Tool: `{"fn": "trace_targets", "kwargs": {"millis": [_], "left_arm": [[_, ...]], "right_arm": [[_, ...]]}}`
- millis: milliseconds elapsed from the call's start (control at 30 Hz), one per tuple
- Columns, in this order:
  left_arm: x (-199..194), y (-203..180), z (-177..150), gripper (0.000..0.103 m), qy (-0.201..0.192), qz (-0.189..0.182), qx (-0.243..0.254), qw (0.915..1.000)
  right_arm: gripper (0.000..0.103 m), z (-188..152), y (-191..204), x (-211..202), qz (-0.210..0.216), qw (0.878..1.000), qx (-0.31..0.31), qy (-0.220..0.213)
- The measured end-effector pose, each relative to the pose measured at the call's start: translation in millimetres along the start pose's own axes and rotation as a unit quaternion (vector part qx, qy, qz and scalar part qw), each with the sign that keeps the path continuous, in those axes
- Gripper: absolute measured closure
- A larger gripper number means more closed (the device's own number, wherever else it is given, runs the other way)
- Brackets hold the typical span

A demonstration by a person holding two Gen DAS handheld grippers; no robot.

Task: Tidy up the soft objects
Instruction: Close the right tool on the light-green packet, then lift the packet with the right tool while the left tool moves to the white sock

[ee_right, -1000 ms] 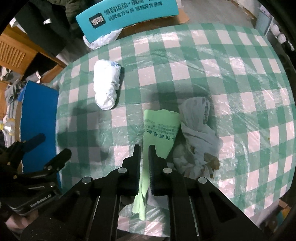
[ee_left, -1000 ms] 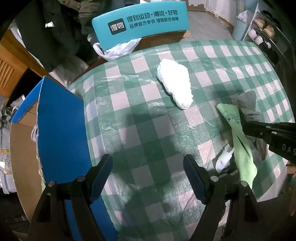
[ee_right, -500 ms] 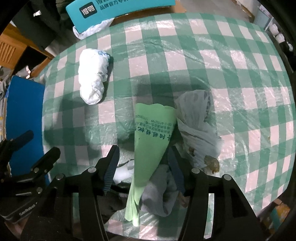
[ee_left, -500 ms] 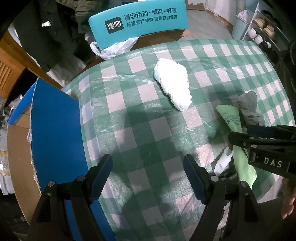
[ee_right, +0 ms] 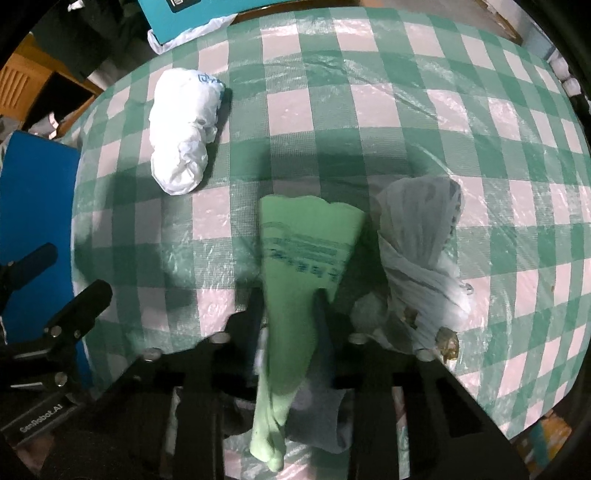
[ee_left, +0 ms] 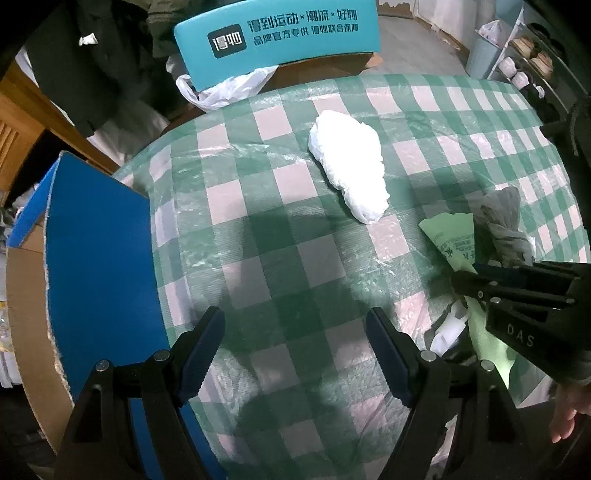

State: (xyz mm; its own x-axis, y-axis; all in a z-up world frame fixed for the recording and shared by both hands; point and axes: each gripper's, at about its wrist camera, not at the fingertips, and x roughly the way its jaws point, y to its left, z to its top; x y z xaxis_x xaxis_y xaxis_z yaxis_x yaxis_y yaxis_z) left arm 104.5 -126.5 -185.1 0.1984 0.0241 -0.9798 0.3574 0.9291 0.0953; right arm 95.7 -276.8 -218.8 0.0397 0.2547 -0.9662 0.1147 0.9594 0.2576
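One green bag (ee_right: 295, 280) lengthwise between parted right hand-held gripper (ee_right: 290, 306) fingers, wide end away, left hand-held gripper (ee_left: 295, 332) apart

My right gripper (ee_right: 290, 314) hides the narrow part of the green bag (ee_right: 306, 251) — I cannot tell if the fingers touch it. The grey cloth (ee_right: 317, 417) near me is mostly under that bag. The blue print on the bag is too blurry to read. On the far side, the teal sign (ee_right: 177, 14) is cut off by the edge.
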Motion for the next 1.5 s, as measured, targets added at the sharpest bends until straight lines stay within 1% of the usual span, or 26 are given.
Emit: {"fn": "trace_targets", "kwargs": {"millis": [67,167,367,433,500,533,600,700,733,767,933,1033,1233,1300,1400,1433,1500], "left_arm": [[2.0,0.5,1.6,0.023,0.003,-0.004,-0.004,1.0],[4.6,0.6,5.2,0.023,0.006,-0.006,-0.007,0.9999],[2.3,5.3,20.2,0.023,0.002,-0.013,-0.021,0.9997],[1.6,5.9,24.0,0.023,0.002,-0.012,-0.024,0.9996],[1.6,5.2,26.4,0.023,0.001,-0.011,-0.023,0.9997],[2.3,4.9,27.4,0.023,0.002,-0.01,-0.023,0.9997],[4.1,4.4,28.5,0.023,0.004,-0.011,-0.024,0.9997],[5.6,4.1,27.9,0.023,0.006,-0.012,-0.025,0.9996],[6.5,3.3,27.4,0.023,0.007,-0.013,-0.024,0.9996],[8.0,3.5,28.5,0.023,0.007,-0.013,-0.023,0.9996],[10.0,2.0,25.5,0.023,0.01,-0.014,-0.019,0.9997],[10.9,2.9,24.0,0.023,0.01,-0.014,-0.021,0.9996],[14.7,7.0,22.1,0.023,0.015,-0.016,-0.027,0.9994],[14.4,7.3,22.2,0.023,0.015,-0.018,-0.029,0.9993],[14.8,7.0,22.8,0.023,0.014,-0.019,-0.029,0.9993],[14.9,7.0,22.6,0.023,0.014,-0.019,-0.028,0.9993],[15.1,6.2,22.3,0.023,0.015,-0.019,-0.027,0.9994]], "right_arm": [[0.092,1.0,1.8,0.8,-0.001,1.0,0.001,-0.003],[0.095,3.7,2.6,-4.1,0.004,1.0,0.001,-0.015],[0.097,13.1,3.8,-17.5,0.011,0.999,-0.001,-0.045],[0.097,15.7,3.0,-19.9,0.016,0.999,0.0,-0.046],[0.095,17.1,1.7,-18.1,0.027,0.999,0.004,-0.032],[0.093,16.6,1.9,-16.8,0.029,0.999,0.006,-0.024],[0.062,13.6,1.9,-13.0,0.018,1.0,0.01,-0.012],[0.045,8.2,2.0,-9.5,0.014,1.0,0.008,-0.01],[0.042,7.0,0.6,-9.5,0.012,1.0,0.009,-0.009],[0.041,6.2,-0.3,-8.2,0.008,1.0,0.012,-0.008],[0.041,5.3,-2.4,-1.7,-0.002,1.0,0.017,0.0],[0.041,4.1,0.6,0.9,-0.001,1.0,0.013,0.004],[0.041,4.8,10.0,11.9,-0.014,1.0,0.002,0.013],[0.04,11.5,23.6,19.9,-0.024,1.0,-0.002,0.012],[0.041,11.8,30.9,22.7,-0.037,0.999,-0.011,0.009],[0.042,11.0,31.8,22.7,-0.038,0.999,-0.009,0.006],[0.053,9.7,36.3,23.0,-0.055,0.998,-0.014,0.002]]}}
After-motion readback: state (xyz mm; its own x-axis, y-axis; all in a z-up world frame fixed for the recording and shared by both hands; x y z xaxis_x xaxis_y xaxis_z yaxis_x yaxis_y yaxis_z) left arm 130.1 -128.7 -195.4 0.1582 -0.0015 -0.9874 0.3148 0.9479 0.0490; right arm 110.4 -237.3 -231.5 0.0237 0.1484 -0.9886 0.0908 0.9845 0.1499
